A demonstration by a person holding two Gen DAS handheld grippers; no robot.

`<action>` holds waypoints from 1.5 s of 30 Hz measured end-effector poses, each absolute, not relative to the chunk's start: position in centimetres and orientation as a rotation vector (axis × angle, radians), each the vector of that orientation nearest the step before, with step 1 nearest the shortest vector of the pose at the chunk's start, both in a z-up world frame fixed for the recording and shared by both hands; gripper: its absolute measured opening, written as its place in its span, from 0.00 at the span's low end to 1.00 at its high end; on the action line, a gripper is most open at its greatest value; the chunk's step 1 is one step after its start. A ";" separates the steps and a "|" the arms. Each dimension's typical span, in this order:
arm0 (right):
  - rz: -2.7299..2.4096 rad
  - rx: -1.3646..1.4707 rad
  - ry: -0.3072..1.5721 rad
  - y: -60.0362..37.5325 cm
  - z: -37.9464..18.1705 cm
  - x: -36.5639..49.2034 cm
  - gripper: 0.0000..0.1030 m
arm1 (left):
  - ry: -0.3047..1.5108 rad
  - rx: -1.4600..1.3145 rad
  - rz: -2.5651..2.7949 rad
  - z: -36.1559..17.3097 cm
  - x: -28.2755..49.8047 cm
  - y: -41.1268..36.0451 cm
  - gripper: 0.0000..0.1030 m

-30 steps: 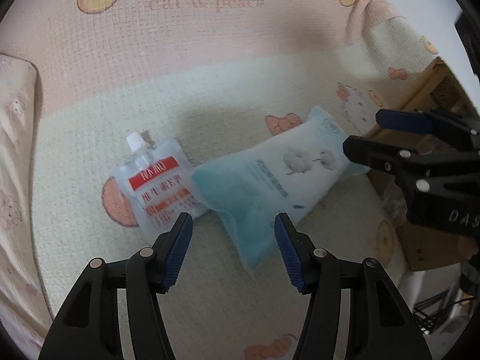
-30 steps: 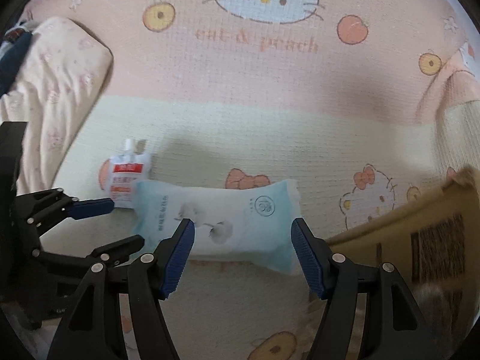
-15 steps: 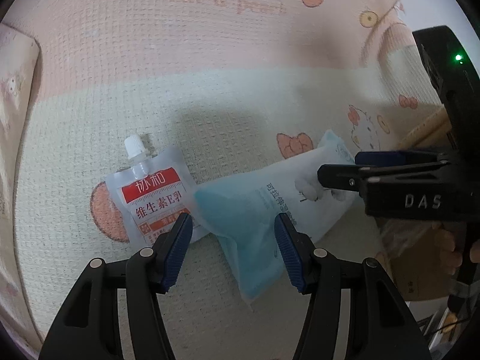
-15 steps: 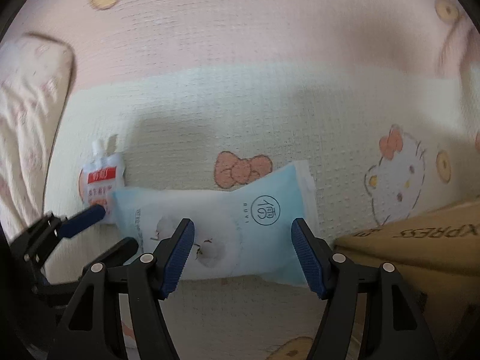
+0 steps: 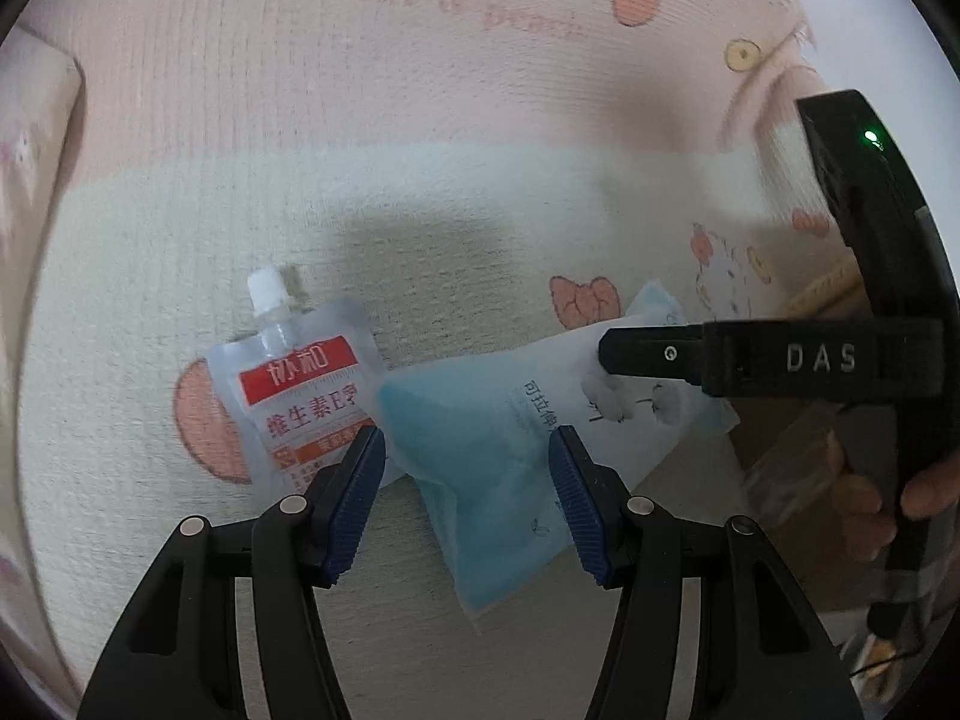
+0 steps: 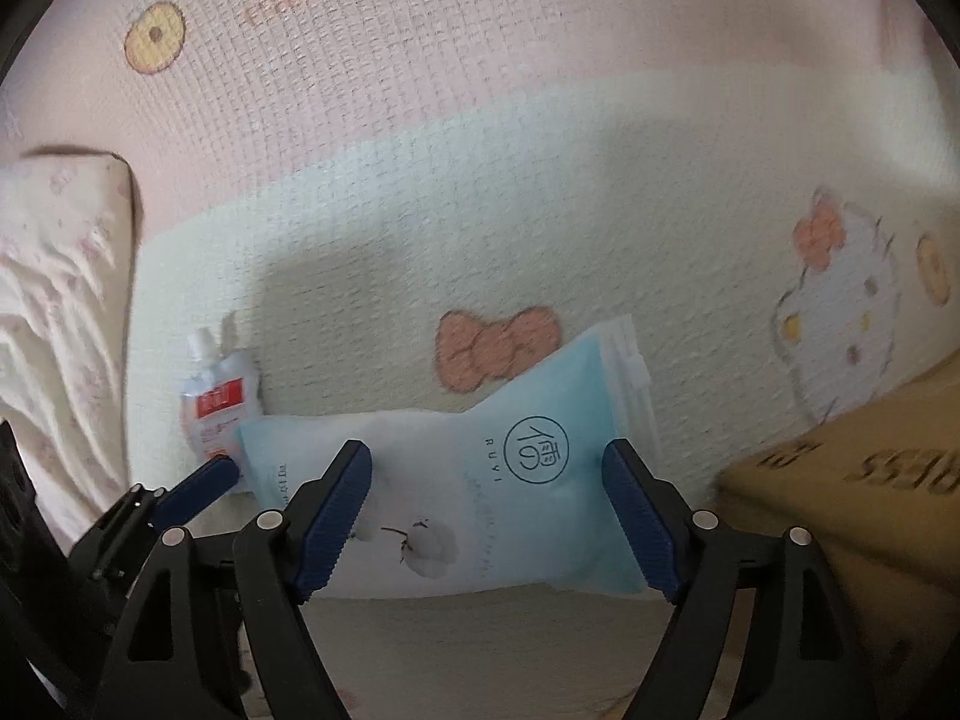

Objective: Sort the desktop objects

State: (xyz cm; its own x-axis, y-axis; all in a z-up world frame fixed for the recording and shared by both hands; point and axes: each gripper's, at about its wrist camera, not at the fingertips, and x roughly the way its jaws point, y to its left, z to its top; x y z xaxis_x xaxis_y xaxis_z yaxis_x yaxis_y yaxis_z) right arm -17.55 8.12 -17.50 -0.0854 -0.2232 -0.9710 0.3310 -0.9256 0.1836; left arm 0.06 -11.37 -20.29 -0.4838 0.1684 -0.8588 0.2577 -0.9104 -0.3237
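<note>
Crinkly blue tissue pack (image 6: 480,498), clear spout pouch (image 5: 300,396), waffle-knit blanket (image 5: 420,210)

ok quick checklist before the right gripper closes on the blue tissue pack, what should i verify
1. Right gripper open: ok, the jaws stand wide apart.
2. Blue tissue pack between its fingers: ok, the pack's middle lies in the gap.
3. Fingers low enough to catch the pack: cannot tell; height above it is unclear.
4. Left gripper out of the way: not ok; it is open over the pack's other end.
5. White spout pouch free of the pack: not ok; the pack's corner overlaps its lower edge, so it may get dragged.
6. Cardboard box in reach for dropping: ok, it sits just right of the pack.
</note>
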 end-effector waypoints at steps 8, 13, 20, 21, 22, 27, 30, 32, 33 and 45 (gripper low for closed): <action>-1.972 1.841 0.116 6.4 -17.9 -14.6 0.77 | 0.622 1.518 -2.573 -20.4 1.1 -14.3 0.59; -1.941 1.778 0.284 4.9 -17.9 -12.5 0.76 | 0.528 1.525 -2.571 -19.8 1.1 -15.2 0.59; -1.979 1.577 0.474 4.2 -15.9 -11.2 0.76 | 0.661 1.489 -2.549 -18.9 2.7 -16.0 0.59; -1.973 1.553 0.499 4.1 -15.7 -11.0 0.76 | 0.640 1.482 -2.547 -18.8 3.0 -15.9 0.59; -1.969 1.531 0.515 3.4 -15.5 -11.2 0.76 | 0.602 1.482 -2.548 -18.7 3.4 -15.6 0.59; -1.904 1.474 0.544 3.3 -15.1 -11.4 0.76 | 0.573 1.552 -2.561 -19.0 4.9 -14.5 0.59; -1.910 1.489 0.599 3.2 -15.5 -11.4 0.76 | 0.603 1.578 -2.566 -19.5 6.0 -13.8 0.52; -1.912 1.487 0.573 3.6 -15.6 -11.5 0.76 | 0.625 1.613 -2.538 -20.3 6.5 -13.3 0.43; -1.921 1.481 0.553 3.8 -15.4 -11.6 0.76 | 0.640 1.631 -2.526 -20.6 6.7 -13.2 0.39; -2.032 1.564 0.328 5.3 -16.7 -14.4 0.30 | 0.587 1.586 -2.550 -20.2 5.1 -13.4 0.37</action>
